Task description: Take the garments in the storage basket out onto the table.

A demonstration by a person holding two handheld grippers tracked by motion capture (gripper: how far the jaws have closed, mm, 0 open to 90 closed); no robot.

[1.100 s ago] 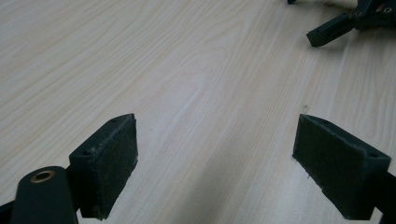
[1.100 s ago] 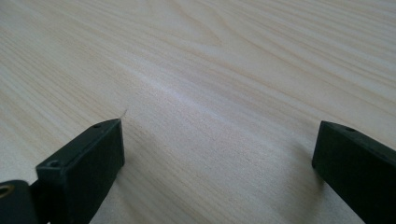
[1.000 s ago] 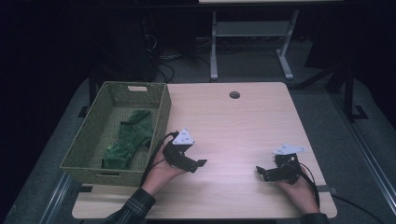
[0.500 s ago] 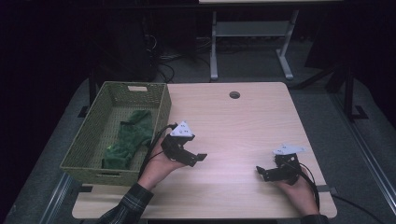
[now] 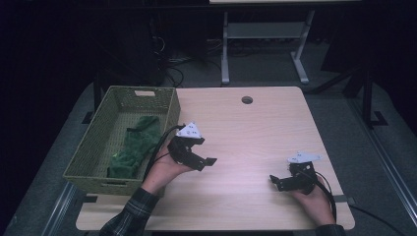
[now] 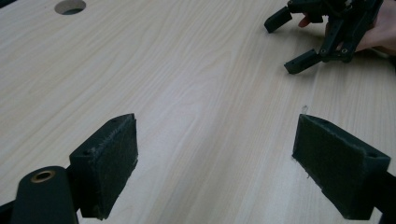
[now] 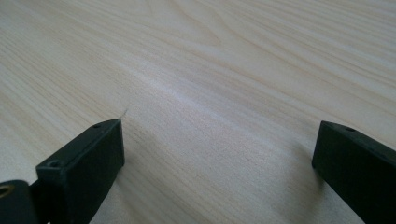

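High view first: I have the left gripper (image 5: pixel 202 158) held just beside the near right corner of the basket (image 5: pixel 93 167), raised a little off the table (image 5: pixel 255 132), and the right gripper (image 5: pixel 281 181) low over the table, well apart from the basket on its far side. The green cloth (image 5: pixel 135 145) lies crumpled inside the basket, along its middle and toward its near end, touched by nothing. Both sets of jaws stand wide apart and hold nothing.

I judge I am at the very start of the work, with the reach for the cloth not yet begun: the left gripper is the one nearest the basket, but it points away from it, out across the table. The next move, as I read it, calls for turning that gripper toward the basket, lifting it over the woven wall, and coming down on a raised fold of the cloth with the jaws kept wide until they straddle it.

Left gripper view gives me what the high view cannot: the felt-like faces of its own pads (image 6: pixel 111 163) with bare wood between them, and the right gripper (image 6: pixel 299 39) seen from the front, its jaws parted. Right gripper view confirms bare wood grain between its pads (image 7: pixel 91 158). The basket and cloth I see from above
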